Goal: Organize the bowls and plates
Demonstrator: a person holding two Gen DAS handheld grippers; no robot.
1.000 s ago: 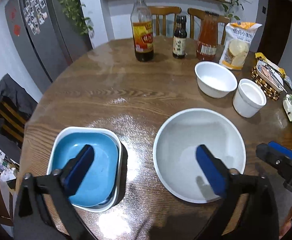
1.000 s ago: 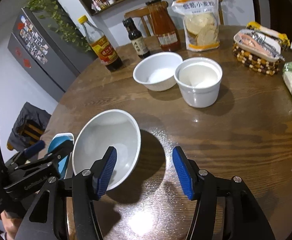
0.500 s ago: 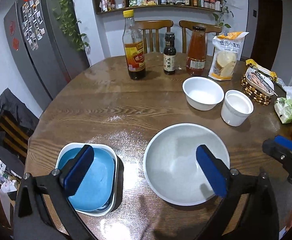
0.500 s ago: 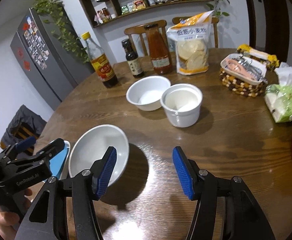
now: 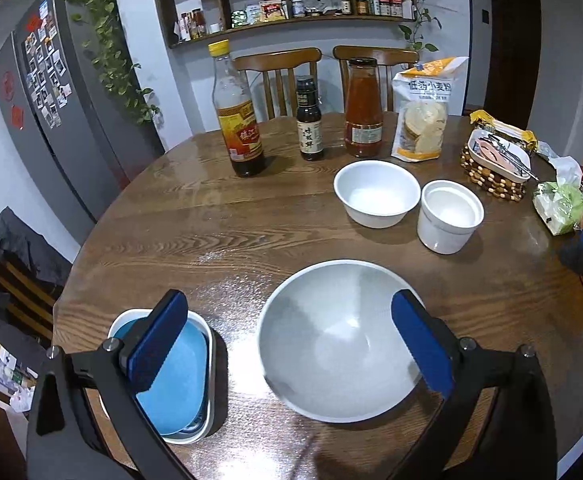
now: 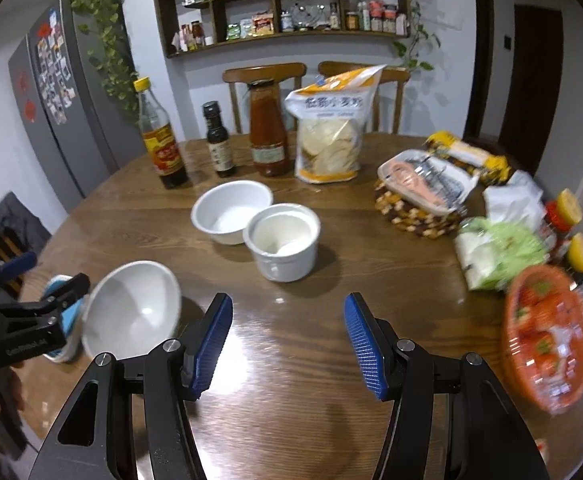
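2 empty grippers, left gripper [image 5: 291, 348] and right gripper [image 6: 287, 344], probably above table [image 5: 211, 232].

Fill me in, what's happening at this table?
A person holds a gripper in each hand over a round wooden table. Both the left gripper and right gripper are open and empty. Nothing is gripped: the large grey bowl, blue square plates, white bowl and white cup sit unstacked.

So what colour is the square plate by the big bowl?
Blue, inside a white-rimmed dish; left wrist view.
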